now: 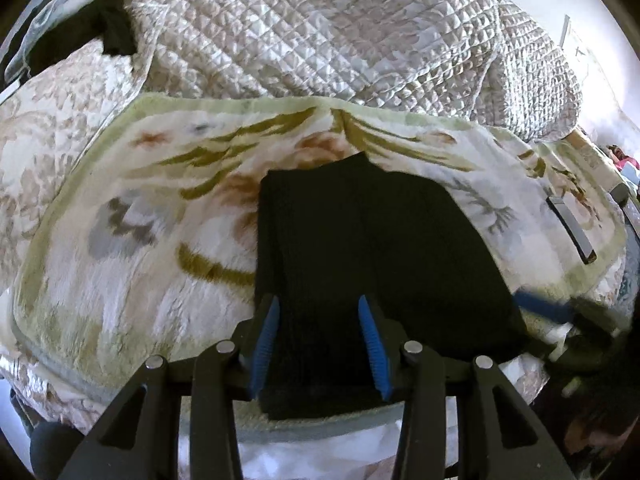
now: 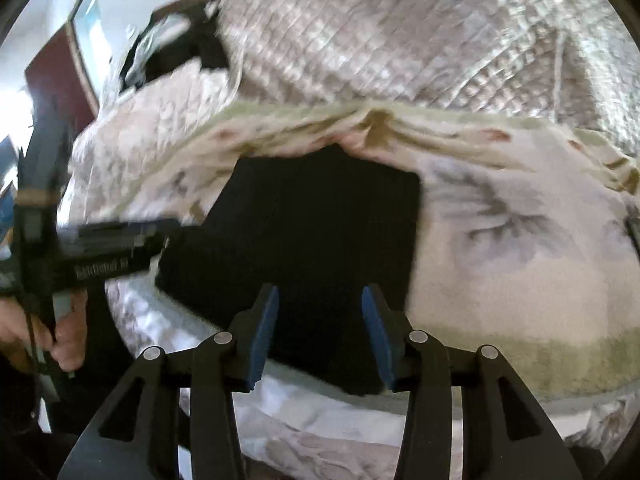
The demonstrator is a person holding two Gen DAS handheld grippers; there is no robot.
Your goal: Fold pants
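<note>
The black pants [image 1: 368,256] lie folded into a compact rectangle on a floral fleece blanket [image 1: 132,216]. In the right wrist view the pants [image 2: 312,232] fill the middle. My left gripper [image 1: 319,308] is open, its blue pads above the near left part of the pants, holding nothing. My right gripper [image 2: 320,300] is open over the near edge of the pants, also empty. The left gripper's body [image 2: 108,252] shows at the left of the right wrist view, held by a hand. The right gripper's blue tip [image 1: 540,304] shows blurred at the pants' right edge.
A quilted white bedspread [image 1: 320,28] is bunched up behind the blanket. A dark garment [image 1: 116,32] lies at the far left. A flat silver object [image 1: 572,232] rests on the blanket at the right. The bed's near edge [image 2: 320,424] runs just below the grippers.
</note>
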